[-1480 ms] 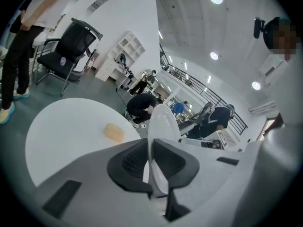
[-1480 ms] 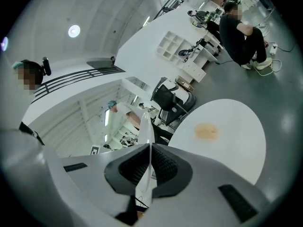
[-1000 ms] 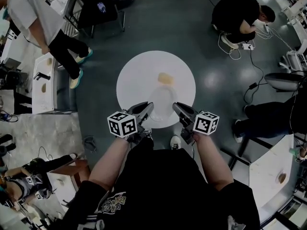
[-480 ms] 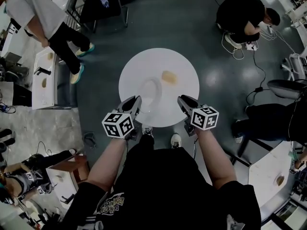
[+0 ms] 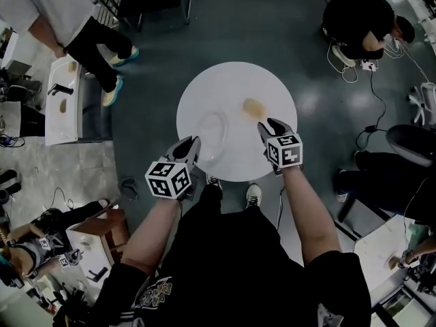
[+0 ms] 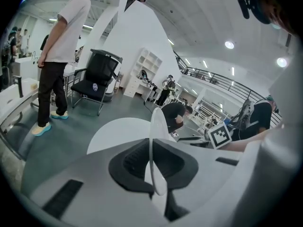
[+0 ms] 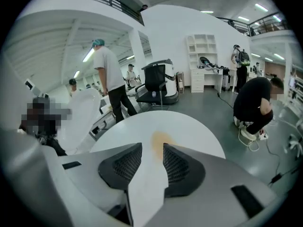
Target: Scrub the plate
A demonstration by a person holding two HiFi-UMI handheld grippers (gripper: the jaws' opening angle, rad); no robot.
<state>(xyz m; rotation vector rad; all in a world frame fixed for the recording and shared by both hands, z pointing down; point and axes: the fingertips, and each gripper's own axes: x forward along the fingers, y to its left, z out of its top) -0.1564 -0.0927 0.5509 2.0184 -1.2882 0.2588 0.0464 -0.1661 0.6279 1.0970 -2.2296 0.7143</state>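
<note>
Plate (image 5: pixel 212 133), thin and clear, clamped by its near rim in the left gripper (image 5: pixel 193 144), both pads pressing on it. Held edge-on and tilted over the near-left part of the round white table (image 5: pixel 231 80); unclear whether its far edge touches the top. Right gripper (image 5: pixel 272 127) released, jaws just opened wide, nothing between the pads. Tan sponge (image 5: pixel 254 106) lying on the table just beyond its tips, right of the plate and apart from it. Far left on the floor, a standing person (image 5: pixel 61 19) in a white shirt.
</note>
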